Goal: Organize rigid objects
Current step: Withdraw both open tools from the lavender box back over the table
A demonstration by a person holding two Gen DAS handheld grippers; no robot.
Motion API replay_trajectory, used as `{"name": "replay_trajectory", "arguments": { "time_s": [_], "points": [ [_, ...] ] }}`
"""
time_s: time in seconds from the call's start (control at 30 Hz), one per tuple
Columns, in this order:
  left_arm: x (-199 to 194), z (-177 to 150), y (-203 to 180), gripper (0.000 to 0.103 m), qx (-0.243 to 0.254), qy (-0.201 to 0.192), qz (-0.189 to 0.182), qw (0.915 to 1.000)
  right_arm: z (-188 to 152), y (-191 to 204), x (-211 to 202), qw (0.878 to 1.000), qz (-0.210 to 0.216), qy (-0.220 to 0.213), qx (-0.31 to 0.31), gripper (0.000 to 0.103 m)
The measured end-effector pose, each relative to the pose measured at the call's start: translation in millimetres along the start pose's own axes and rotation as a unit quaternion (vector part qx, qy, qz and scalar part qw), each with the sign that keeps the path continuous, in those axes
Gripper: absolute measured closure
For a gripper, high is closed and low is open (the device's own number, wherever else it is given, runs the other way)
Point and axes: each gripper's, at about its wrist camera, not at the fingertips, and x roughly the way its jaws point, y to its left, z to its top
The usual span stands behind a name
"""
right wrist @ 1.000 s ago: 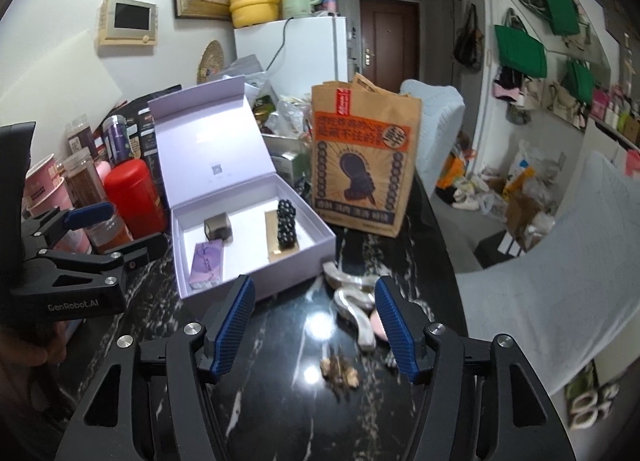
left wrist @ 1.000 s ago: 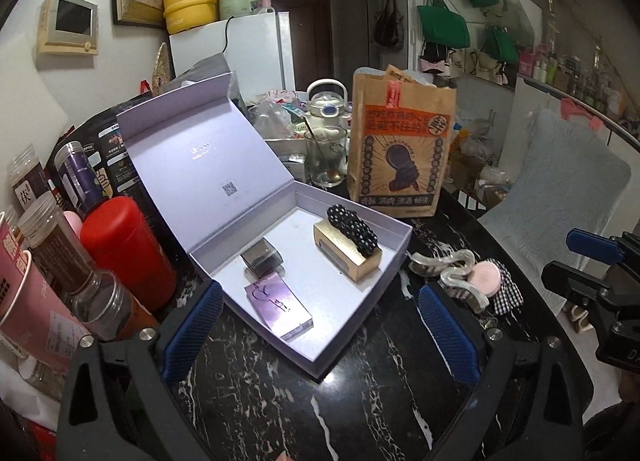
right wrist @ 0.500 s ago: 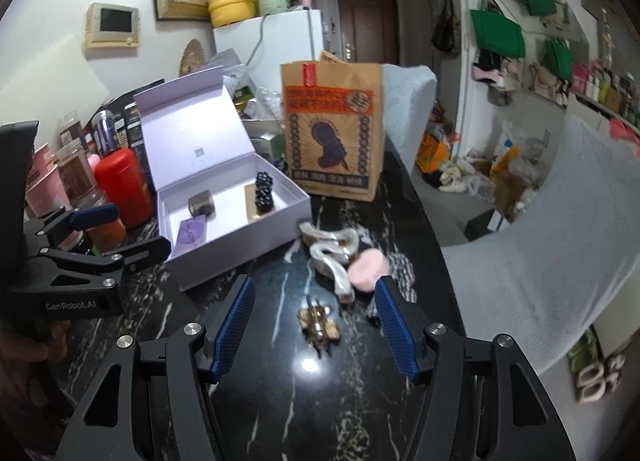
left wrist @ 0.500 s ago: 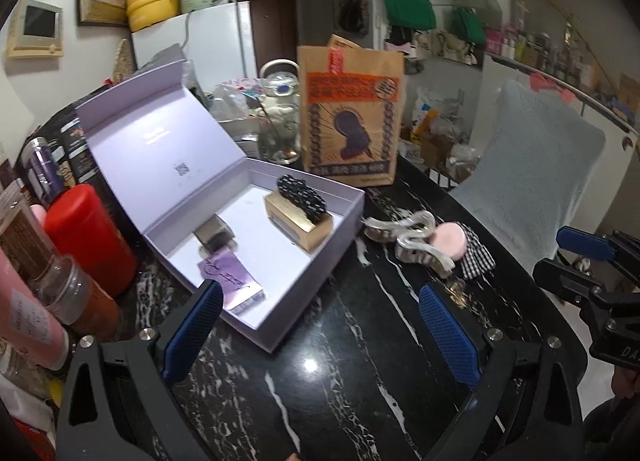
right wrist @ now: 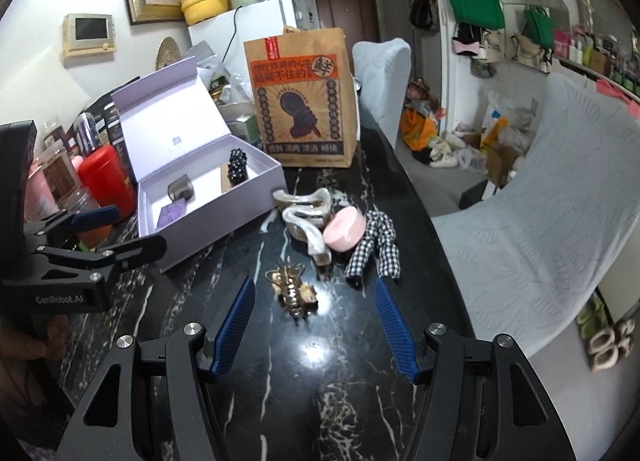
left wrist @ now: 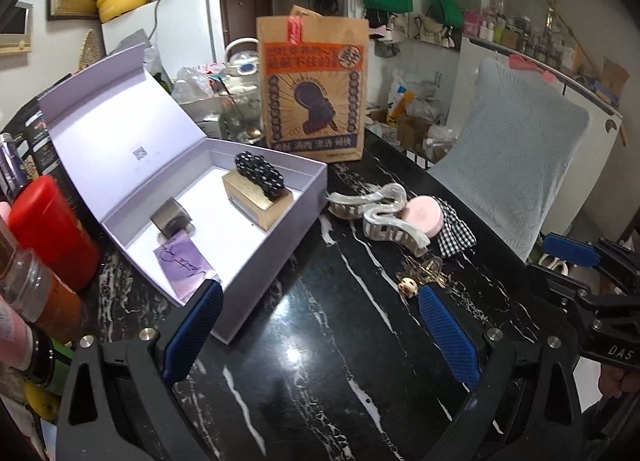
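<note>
Standing apart with nothing between them, the jaws of the right gripper [right wrist: 316, 325] hang over the black marbled desk [right wrist: 332, 413], and the small gold hair claw [right wrist: 292, 293] lies on the desk just ahead of the gap. That claw looks like the step in hand. To take it well, I would bring the pads down either side of its body rather than its thin prongs, low enough that it cannot tip out, and close slowly, since the glossy top may let it skid.

Just beyond lie the two pearly hair claws [right wrist: 306, 217], touching each other, with a pink round case [right wrist: 345, 229] and a checked cloth bow [right wrist: 374, 249] beside them; keep clear of these on the way down.

The left gripper [left wrist: 320, 325] is also open and empty, near the front corner of the open lilac box [left wrist: 276, 229], which already holds a black beaded clip [left wrist: 260, 175] on a gold block, and seems the likely place for the claws.
</note>
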Motion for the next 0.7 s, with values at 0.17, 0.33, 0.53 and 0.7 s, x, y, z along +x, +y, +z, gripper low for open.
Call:
{"name": "replay_trajectory", "arguments": {
  "time_s": [0.17,0.33,0.53,0.7],
  "points": [
    [12.9,-2.3,-6.7,0.003,-0.002,0.015,-0.027,0.9995,-1.3,-9.0,7.4,1.000,0.002,0.008,0.007,0.040],
    [27.7,-0.6,-17.9,0.003,0.008,0.027,-0.044,0.9986,-3.0,-20.4,20.3,1.000,0.001,0.022,0.016,0.040],
    [51.6,-1.0,-38.1,0.003,0.037,0.047,-0.079,0.9950,-7.1,-36.4,32.6,0.999,-0.003,0.037,0.032,0.040],
    [74.2,-7.1,-59.0,0.003,0.072,0.065,-0.091,0.9911,-9.9,-49.2,38.5,0.998,-0.013,0.045,0.036,0.040]
  ]
}}
